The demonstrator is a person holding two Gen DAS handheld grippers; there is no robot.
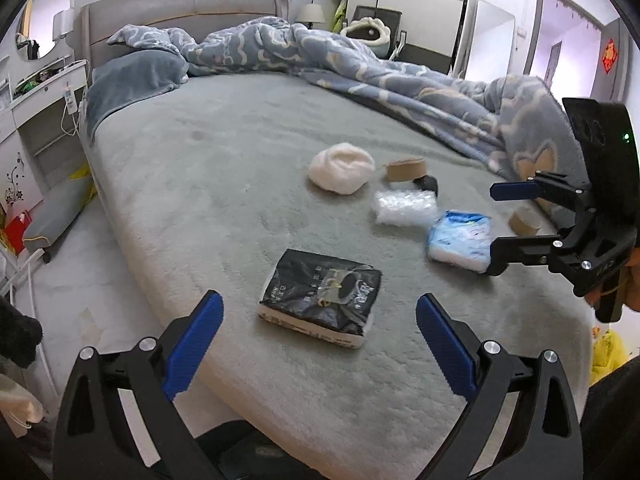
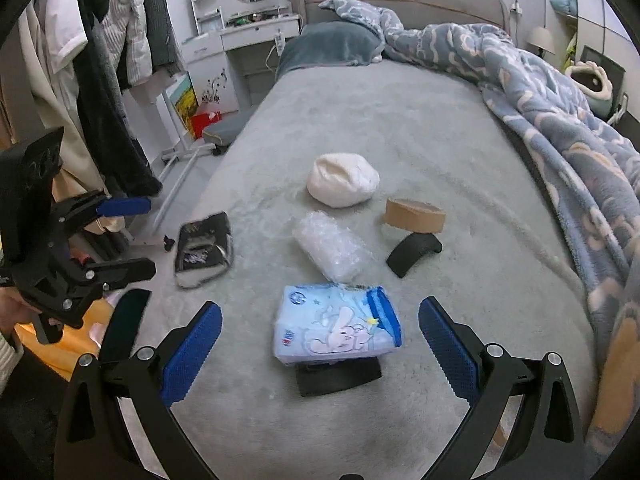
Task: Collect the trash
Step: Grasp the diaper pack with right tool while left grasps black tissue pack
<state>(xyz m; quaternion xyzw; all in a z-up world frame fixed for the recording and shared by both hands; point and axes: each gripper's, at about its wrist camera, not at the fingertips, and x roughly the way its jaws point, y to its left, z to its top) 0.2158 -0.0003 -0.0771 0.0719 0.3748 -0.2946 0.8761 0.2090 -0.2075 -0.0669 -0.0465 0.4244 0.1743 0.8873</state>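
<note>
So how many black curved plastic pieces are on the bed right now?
2 that I can see. One black curved piece lies just below the tape roll; the other sits partly under the blue tissue pack. More could be hidden under other items.

Left tongs and right tongs, black angular arms, silver round screws, blue ribbed finger pads, small green light on the right unit's black housing
</note>
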